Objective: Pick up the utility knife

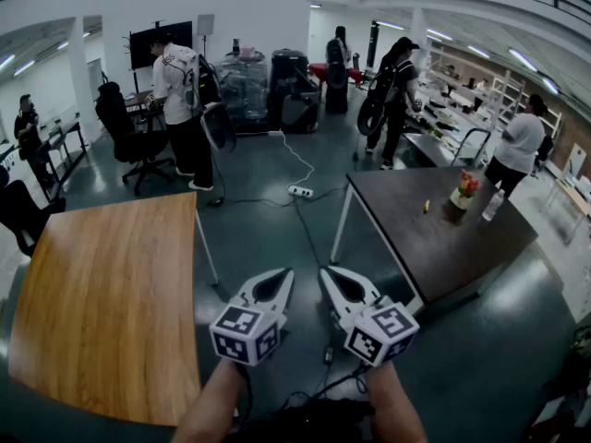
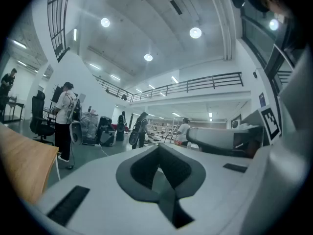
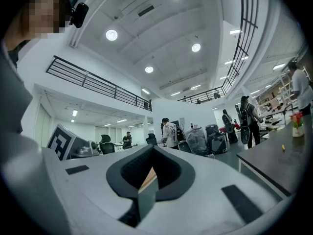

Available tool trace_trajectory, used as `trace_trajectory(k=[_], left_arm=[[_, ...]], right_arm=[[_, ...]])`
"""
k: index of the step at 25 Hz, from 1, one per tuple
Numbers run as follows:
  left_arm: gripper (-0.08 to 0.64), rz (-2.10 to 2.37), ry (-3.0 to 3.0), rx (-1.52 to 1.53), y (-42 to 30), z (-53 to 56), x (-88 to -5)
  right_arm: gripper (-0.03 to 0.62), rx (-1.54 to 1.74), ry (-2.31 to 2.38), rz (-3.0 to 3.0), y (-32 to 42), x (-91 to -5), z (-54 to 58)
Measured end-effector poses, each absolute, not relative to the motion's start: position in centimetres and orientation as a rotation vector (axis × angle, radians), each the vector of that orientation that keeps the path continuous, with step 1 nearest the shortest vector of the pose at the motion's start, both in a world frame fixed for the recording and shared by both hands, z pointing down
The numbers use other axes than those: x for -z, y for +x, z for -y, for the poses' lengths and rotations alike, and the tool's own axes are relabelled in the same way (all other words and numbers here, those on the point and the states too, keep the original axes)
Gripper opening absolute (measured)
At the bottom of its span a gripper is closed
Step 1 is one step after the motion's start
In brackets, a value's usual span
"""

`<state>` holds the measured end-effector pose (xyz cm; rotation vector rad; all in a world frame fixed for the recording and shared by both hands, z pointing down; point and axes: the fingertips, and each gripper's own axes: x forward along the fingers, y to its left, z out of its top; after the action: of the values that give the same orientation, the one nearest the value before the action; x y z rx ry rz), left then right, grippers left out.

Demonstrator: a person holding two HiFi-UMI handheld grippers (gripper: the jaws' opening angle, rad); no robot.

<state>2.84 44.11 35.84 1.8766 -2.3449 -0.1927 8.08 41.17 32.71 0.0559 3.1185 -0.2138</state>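
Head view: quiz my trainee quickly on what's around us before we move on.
1. True or false: the left gripper has its fingers closed with nothing between them.
2. The flowers stand on: A) the wooden table, B) the dark table, C) a chair.
3. Fill in: the white power strip lies on the ____.
Key: 1 true; 2 B; 3 floor.
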Motion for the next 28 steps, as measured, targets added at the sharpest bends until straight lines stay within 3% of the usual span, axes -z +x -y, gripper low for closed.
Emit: trace_trajectory(k=[15, 28], left_arm=[[0.006, 2.281, 1.921, 0.171, 1.9, -42.0, -36.8], [0.006, 2.255, 1.909, 0.113, -2.3, -28.1, -40.0]], right_arm=[[0.009, 0.159, -0.028, -3.143, 7.0, -34.0, -39.3], [0.009, 0.235, -0.214, -3.149, 5.7, -37.5, -23.6]])
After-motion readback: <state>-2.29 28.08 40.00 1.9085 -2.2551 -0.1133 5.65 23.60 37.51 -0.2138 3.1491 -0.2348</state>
